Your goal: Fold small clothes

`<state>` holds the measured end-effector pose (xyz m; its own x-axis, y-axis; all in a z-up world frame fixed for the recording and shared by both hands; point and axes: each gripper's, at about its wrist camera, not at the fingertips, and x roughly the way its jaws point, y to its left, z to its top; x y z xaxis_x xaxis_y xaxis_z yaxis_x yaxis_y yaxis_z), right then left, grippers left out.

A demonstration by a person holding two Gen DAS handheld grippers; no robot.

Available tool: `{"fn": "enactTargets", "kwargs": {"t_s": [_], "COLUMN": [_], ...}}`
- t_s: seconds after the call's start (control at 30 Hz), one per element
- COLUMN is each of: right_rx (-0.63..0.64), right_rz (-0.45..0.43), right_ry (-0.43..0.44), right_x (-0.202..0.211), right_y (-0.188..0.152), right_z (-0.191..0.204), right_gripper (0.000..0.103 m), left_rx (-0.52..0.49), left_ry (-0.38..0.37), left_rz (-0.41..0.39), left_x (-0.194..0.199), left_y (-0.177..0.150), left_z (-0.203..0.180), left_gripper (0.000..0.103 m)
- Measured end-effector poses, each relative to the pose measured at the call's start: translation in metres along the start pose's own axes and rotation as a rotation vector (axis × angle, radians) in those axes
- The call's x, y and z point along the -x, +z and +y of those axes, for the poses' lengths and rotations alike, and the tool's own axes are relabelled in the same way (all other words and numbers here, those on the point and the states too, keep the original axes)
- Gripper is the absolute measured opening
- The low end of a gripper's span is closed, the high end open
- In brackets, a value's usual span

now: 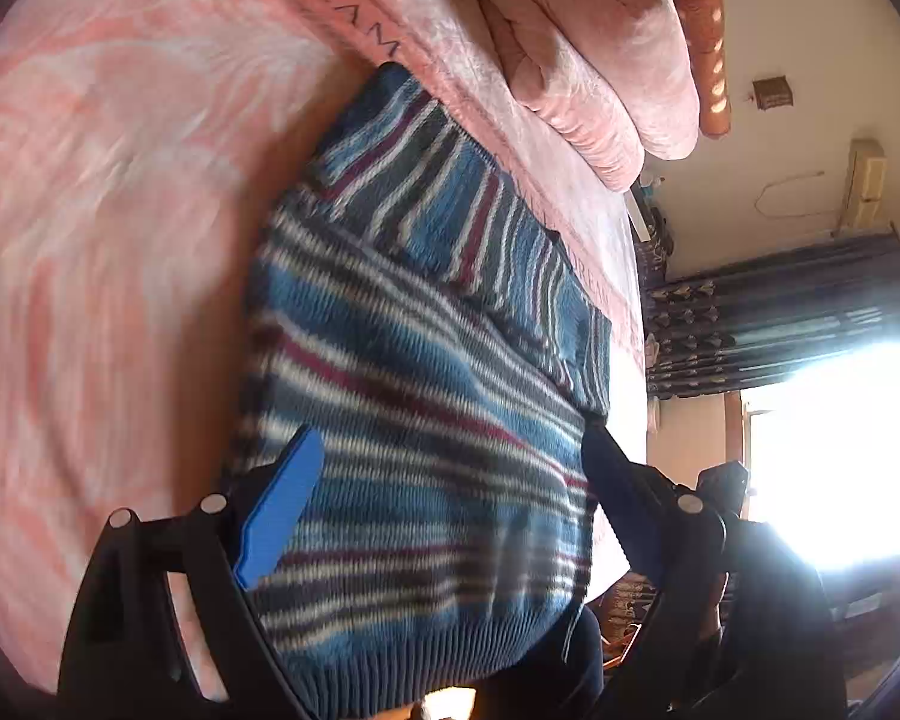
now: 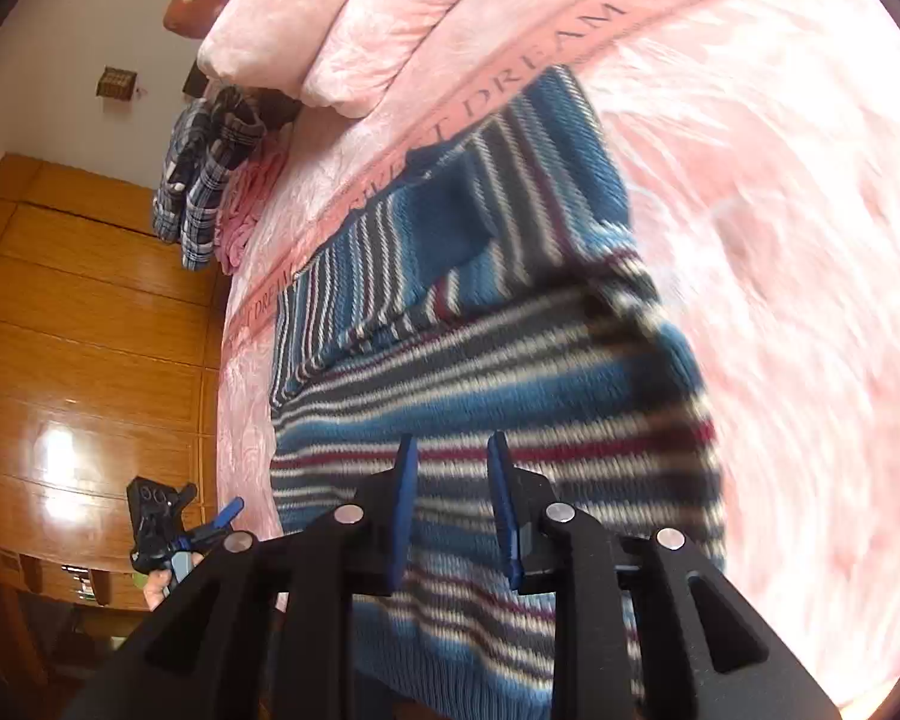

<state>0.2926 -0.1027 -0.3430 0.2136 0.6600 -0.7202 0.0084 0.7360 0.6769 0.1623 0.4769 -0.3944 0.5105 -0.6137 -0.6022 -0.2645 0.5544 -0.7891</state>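
**Striped sweater on the pink bed, both tools over its hem**

In my left wrist view, the pink bedspread [image 1: 108, 240] fills everything from 7 to 11 o'clock, blurred. My left tool [image 1: 450, 498] hangs released, its blue fingers [image 1: 282, 510] spread wide apart, and the striped sweater [image 1: 426, 360] lies between and below them, running up toward 12 o'clock with a sleeve folded across its upper part. At 1 o'clock a rolled pink quilt [image 1: 588, 60] sits at the head of the bed, just beyond the sweater. At 3 o'clock dark curtains [image 1: 780, 312] hang beside a glaring window [image 1: 840, 450].

In my right wrist view, a wooden wardrobe [image 2: 90, 330] takes 8 to 10 o'clock. At 8 o'clock the other tool shows, small, off the bed's edge. Plaid clothing [image 2: 204, 168] hangs off the bed at 10 o'clock, well apart from the sweater. My right tool [image 2: 453, 504] has its fingers [image 2: 405, 510] only narrowly parted over the sweater's lower stripes; I cannot tell whether any knit is pinched between them. Nothing lies on top of the sweater.
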Motion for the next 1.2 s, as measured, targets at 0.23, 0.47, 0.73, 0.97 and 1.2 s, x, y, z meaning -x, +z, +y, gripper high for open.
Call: {"fn": "enactTargets", "kwargs": {"t_s": [0.23, 0.47, 0.73, 0.97, 1.2], "right_rx": [-0.129, -0.141, -0.15, -0.155, -0.159], "right_rz": [-0.048, -0.02, 0.039, 0.092, 0.144], "right_ry": [0.023, -0.007, -0.067, -0.116, -0.173], "right_x": [0.07, 0.08, 0.064, 0.043, 0.022], "right_y": [-0.105, -0.159, -0.184, -0.192, -0.191], "right_z": [-0.035, -0.047, -0.057, -0.063, -0.064], "right_gripper": [0.031, 0.037, 0.048, 0.051, 0.054], "left_rx": [0.123, 0.107, 0.163, 0.162, 0.168], "left_ry": [-0.018, 0.022, 0.111, 0.152, 0.178], "left_rz": [-0.021, 0.034, 0.115, 0.18, 0.171], "left_x": [0.063, 0.058, 0.009, -0.028, -0.024], "left_y": [-0.111, -0.144, -0.143, -0.145, -0.149], "left_z": [0.038, 0.036, 0.057, 0.054, 0.059], "left_gripper": [0.088, 0.09, 0.091, 0.074, 0.011]}}
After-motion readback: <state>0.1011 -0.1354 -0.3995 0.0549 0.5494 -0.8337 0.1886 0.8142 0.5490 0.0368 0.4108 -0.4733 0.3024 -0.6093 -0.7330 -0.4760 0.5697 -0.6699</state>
